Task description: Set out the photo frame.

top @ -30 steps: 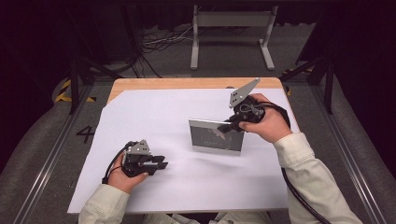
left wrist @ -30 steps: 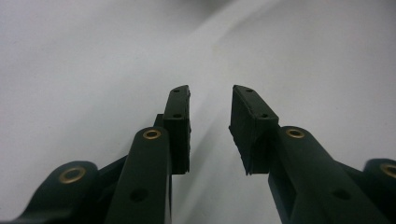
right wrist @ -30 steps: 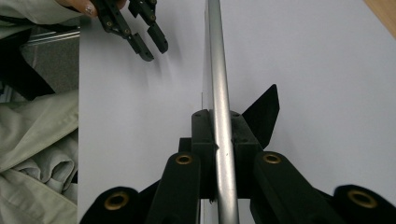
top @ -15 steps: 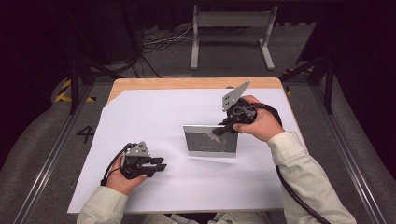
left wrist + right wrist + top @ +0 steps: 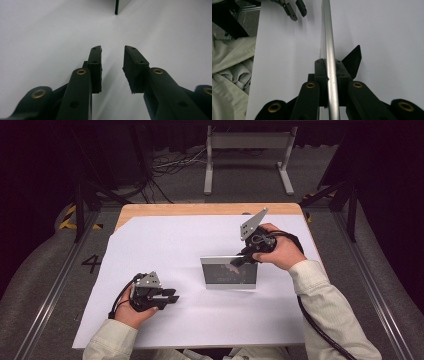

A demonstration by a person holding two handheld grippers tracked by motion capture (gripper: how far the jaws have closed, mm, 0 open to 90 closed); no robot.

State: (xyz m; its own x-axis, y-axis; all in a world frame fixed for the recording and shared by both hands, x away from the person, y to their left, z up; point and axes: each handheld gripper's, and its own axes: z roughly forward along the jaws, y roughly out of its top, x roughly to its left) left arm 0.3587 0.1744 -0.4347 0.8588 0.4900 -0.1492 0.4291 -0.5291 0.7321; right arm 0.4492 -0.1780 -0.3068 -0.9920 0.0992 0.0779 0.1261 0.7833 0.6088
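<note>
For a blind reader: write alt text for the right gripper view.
The right claw is clamped on the silver edge of a thin framed panel standing over a white sheet. The left claw sits open at the top, a pale sleeve at left.

Silver frame [image 5: 229,273], upright on the white sheet [image 5: 175,250]
Rectangular, dark glass, thin metal rim; stands on its long edge right of centre, a black stand behind.
</note>
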